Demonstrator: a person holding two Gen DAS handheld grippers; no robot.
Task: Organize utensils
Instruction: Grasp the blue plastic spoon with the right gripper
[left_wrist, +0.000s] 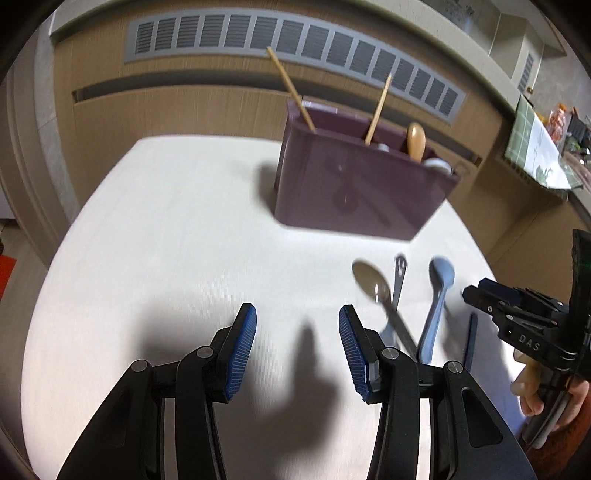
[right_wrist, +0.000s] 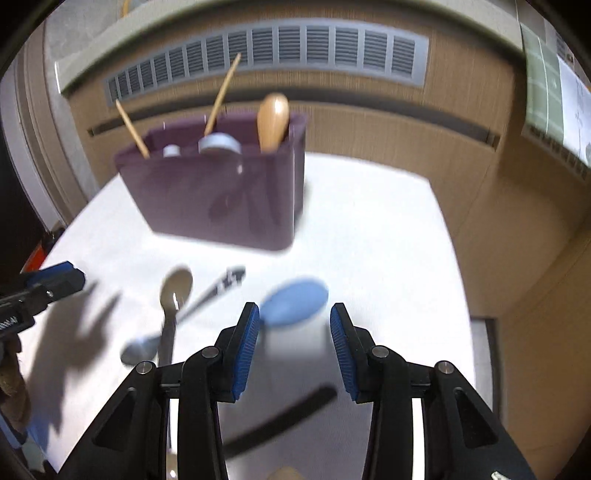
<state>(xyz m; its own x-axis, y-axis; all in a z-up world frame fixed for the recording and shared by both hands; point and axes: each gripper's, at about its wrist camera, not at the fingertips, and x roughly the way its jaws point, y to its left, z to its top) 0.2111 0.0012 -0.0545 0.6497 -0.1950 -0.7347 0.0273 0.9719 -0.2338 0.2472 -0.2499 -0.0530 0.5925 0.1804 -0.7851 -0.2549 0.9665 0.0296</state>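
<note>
Both views are motion-blurred. The lower ends of the two chopsticks (left_wrist: 291, 90) and the wooden handle (right_wrist: 272, 122) are hidden inside the purple caddy (left_wrist: 354, 192); its compartment divisions cannot be resolved. The blue spoon (right_wrist: 293, 301) is smeared, its handle concealed behind the right claw (right_wrist: 294, 314). The metal spoon (left_wrist: 371, 282) handle passes behind a left claw finger (left_wrist: 356, 347). A dark utensil (right_wrist: 280, 419) on the counter (left_wrist: 166, 229) is unidentifiable. The right hand (left_wrist: 535, 395) is cropped by the frame edge.

a white table (left_wrist: 155, 229) stands before a wood-grain wall panel (left_wrist: 177, 107) — a long grey louvred vent (left_wrist: 295, 48) runs across it. off right, a checked green cloth (left_wrist: 526, 125) covers a cluttered side counter.
</note>
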